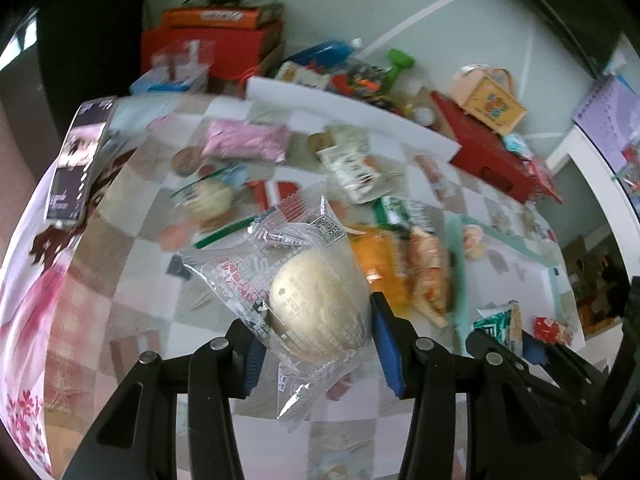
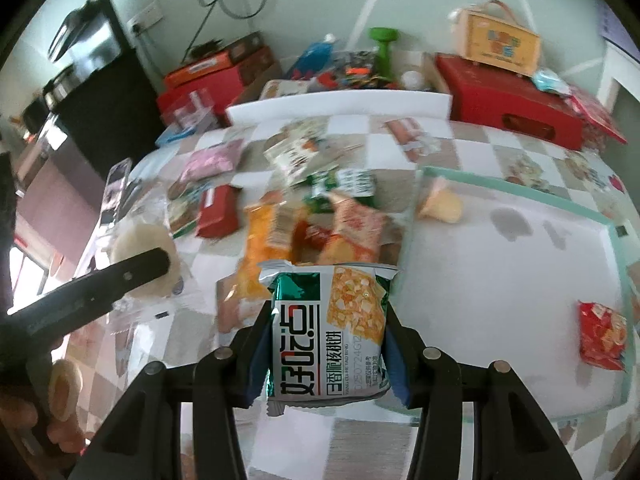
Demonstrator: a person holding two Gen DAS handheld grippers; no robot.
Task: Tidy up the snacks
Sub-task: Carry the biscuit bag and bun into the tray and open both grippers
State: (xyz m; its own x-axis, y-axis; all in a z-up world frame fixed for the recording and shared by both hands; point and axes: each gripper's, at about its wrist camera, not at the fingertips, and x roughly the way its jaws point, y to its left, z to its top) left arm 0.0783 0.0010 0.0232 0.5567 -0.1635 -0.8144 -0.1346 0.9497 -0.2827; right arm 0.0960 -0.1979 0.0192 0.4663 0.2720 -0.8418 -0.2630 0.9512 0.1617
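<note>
Checkered tablecloth (image 2: 472, 152) covers the whole work surface; everything else is placed relative to the white tray (image 2: 500, 248) w/ its mint-green rim, which lies on the cloth's right part.

Behind the tray, off the far edge of the table: red box (image 2: 508, 112) w/ a small peach-coloured carry box (image 2: 498, 40) on top. Further left of that, a green dumbbell (image 2: 380, 46).

Just left of the tray's near-left corner: a pile of orange & red snack bags (image 2: 312, 236), touching each other. Beyond the pile, well left of the tray, a pink packet (image 2: 212, 162) and a red flat packet (image 2: 216, 212) lie on the cloth.

Inside the tray: a pale wrapped snack (image 2: 440, 204) near the far-left corner, a small red packet (image 2: 602, 336) at the near-right side. The two are well apart.

Right gripper (image 2: 326, 344) is clamped on a green-white biscuit packet (image 2: 328, 332), held upright above the tray's near-left edge, clear of the cloth.

Left gripper (image 1: 318, 340) is closed on a clear-wrapped round pastry (image 1: 316, 304), held in the air left of the tray and left of the snack pile. In the right wrist view the pastry (image 2: 142, 256) shows partly behind that gripper's black finger.

Background blurred in both views, so small print isn't readable there.
</note>
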